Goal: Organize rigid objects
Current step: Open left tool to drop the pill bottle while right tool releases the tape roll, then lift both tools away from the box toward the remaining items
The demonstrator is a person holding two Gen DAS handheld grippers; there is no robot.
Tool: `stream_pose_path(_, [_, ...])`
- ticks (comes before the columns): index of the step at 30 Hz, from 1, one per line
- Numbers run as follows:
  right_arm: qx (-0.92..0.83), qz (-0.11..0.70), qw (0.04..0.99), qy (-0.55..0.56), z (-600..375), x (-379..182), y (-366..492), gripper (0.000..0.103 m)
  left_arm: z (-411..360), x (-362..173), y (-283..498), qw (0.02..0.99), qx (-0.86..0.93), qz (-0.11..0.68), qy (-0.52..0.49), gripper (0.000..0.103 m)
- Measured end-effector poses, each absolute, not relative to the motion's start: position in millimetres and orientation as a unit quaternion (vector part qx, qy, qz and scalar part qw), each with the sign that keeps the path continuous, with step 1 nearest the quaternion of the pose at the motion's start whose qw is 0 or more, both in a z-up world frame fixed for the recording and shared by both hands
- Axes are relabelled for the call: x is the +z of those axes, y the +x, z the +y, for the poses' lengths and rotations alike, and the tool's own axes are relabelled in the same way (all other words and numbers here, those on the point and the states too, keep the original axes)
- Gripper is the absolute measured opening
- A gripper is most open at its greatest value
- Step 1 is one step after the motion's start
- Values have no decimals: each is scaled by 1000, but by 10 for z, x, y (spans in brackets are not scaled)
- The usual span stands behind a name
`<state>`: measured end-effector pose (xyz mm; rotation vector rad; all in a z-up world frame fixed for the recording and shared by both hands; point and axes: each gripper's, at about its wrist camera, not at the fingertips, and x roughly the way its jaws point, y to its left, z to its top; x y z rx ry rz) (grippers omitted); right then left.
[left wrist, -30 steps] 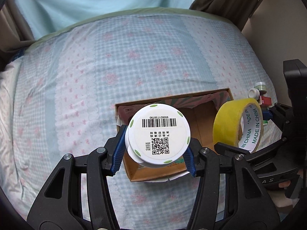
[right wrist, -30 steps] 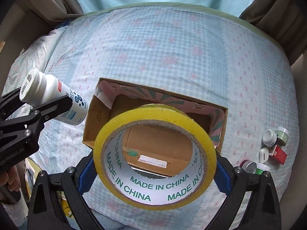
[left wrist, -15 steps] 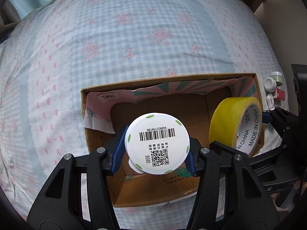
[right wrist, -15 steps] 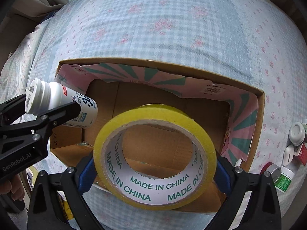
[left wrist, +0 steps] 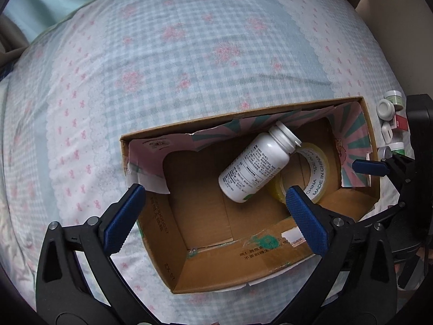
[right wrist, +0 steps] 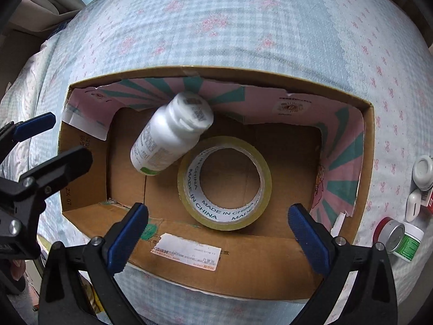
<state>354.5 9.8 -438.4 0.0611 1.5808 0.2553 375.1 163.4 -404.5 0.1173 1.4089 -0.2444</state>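
Bottle (left wrist: 255,166) and tape roll (right wrist: 224,182) both lie inside the cardboard box (right wrist: 243,260) on the bed (left wrist: 189,54). The white bottle tilts, cap up toward the far wall, base down left, its shoulder resting on the roll, which lies flat. Your left gripper (left wrist: 213,218) and right gripper (right wrist: 217,237) are opening, fingers wide with nothing between them. Bare box floor shows left of the bottle.

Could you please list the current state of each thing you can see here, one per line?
White bottle: capped, in the box, leaning on the tape roll.
Tape roll: lying flat on the box floor.
Cardboard box: open-topped, on the bed.
Left gripper: jaws opening, nothing between them.
Right gripper: jaws opening, nothing between them.
Small jars: outside the box, on the bedspread.
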Motion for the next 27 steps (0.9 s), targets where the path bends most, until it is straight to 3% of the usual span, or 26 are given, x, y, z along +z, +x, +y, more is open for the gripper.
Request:
stream_pose_path(13, [99,679,727,24,-33,-3891,3327,103,1600,-3496,3437,784,-111,607,60,103])
stream_pose_path(27, [67,605,794,-8,49,-2661,2609,103,1838,-2261,2475,850,-88,518,39,103])
